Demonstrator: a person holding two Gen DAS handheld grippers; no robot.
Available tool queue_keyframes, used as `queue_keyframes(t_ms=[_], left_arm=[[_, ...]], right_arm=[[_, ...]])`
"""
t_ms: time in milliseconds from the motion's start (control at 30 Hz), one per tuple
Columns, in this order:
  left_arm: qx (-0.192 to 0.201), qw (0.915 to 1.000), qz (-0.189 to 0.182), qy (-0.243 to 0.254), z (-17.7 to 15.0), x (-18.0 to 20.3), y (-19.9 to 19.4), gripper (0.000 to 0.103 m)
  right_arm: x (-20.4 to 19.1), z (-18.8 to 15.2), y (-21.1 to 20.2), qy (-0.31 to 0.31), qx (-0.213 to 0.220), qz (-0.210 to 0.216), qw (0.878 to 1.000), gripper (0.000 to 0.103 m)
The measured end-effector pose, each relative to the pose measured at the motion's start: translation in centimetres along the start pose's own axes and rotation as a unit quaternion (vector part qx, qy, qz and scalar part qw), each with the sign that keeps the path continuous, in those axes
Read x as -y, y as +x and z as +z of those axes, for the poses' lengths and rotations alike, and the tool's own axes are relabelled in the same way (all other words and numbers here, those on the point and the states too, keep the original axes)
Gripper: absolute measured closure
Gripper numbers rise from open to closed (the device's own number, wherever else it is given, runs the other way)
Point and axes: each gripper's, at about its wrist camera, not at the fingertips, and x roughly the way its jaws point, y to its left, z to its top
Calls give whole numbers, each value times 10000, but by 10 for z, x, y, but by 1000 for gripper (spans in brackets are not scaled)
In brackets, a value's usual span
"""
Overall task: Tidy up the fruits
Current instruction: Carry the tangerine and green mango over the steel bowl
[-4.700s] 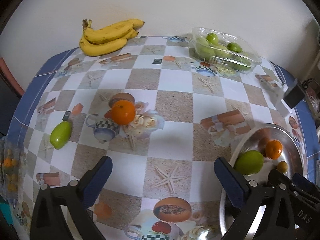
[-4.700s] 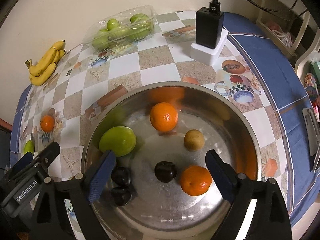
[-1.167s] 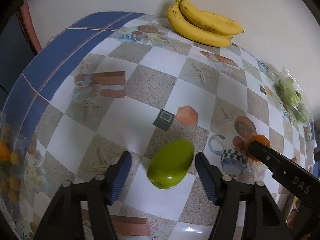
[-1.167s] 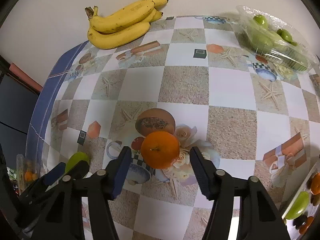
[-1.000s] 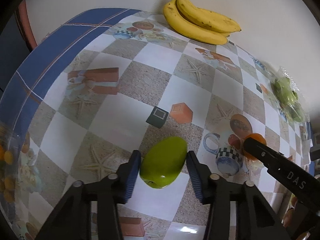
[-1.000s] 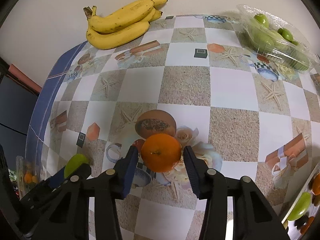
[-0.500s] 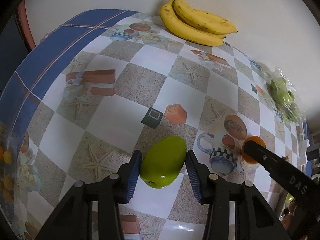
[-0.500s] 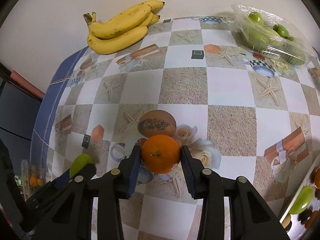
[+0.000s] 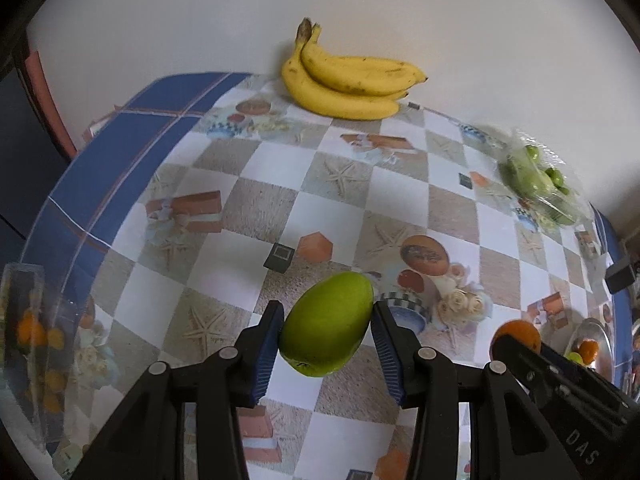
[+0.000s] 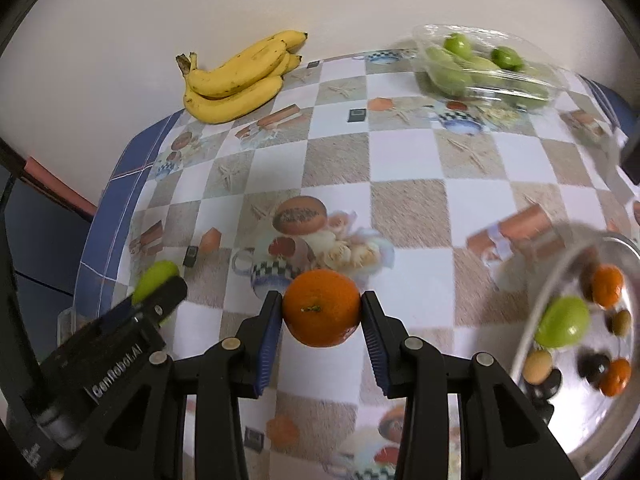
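Observation:
My left gripper (image 9: 326,340) is shut on a green mango (image 9: 327,328) and holds it above the checkered tablecloth. My right gripper (image 10: 320,320) is shut on an orange (image 10: 322,307), also lifted off the cloth. The orange shows small at the right in the left wrist view (image 9: 516,333), and the mango shows at the left in the right wrist view (image 10: 154,276). A metal bowl (image 10: 624,432) at the right holds a green mango (image 10: 562,322), oranges and several small dark and tan fruits.
A bunch of bananas (image 9: 344,84) lies at the table's back by the wall. A clear plastic tray of green fruit (image 10: 480,66) sits at the back right. A black charger (image 10: 632,152) is at the right edge. A plastic container (image 9: 28,332) stands at the left edge.
Both grippers closed on their fruits about a second ago and have since lifted them off the cloth and swung right, so the bowl has come into the right wrist view.

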Motion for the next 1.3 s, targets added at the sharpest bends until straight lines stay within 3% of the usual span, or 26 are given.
queue_keyframes(t_ms=[100, 200, 333, 433, 967, 1300], left_arm=[[36, 9999, -32, 92, -6, 7, -11, 55], [-6, 9994, -332, 47, -10, 11, -19, 55], [106, 9992, -337, 193, -15, 22, -34, 55], [137, 9980, -586, 173, -17, 28, -43, 55], [318, 9953, -553, 726, -34, 86, -68, 55], [190, 9886, -874, 1207, -56, 143, -72, 55]], right_arm=[[6, -10, -11, 63, 8, -88, 9999, 61], [15, -21, -22, 168, 17, -53, 9998, 62], [26, -36, -36, 223, 32, -127, 9997, 62], [31, -44, -43, 215, 39, -196, 9996, 62], [79, -64, -78, 383, 220, -424, 9981, 61], [137, -72, -94, 858, 306, -734, 9931, 61]])
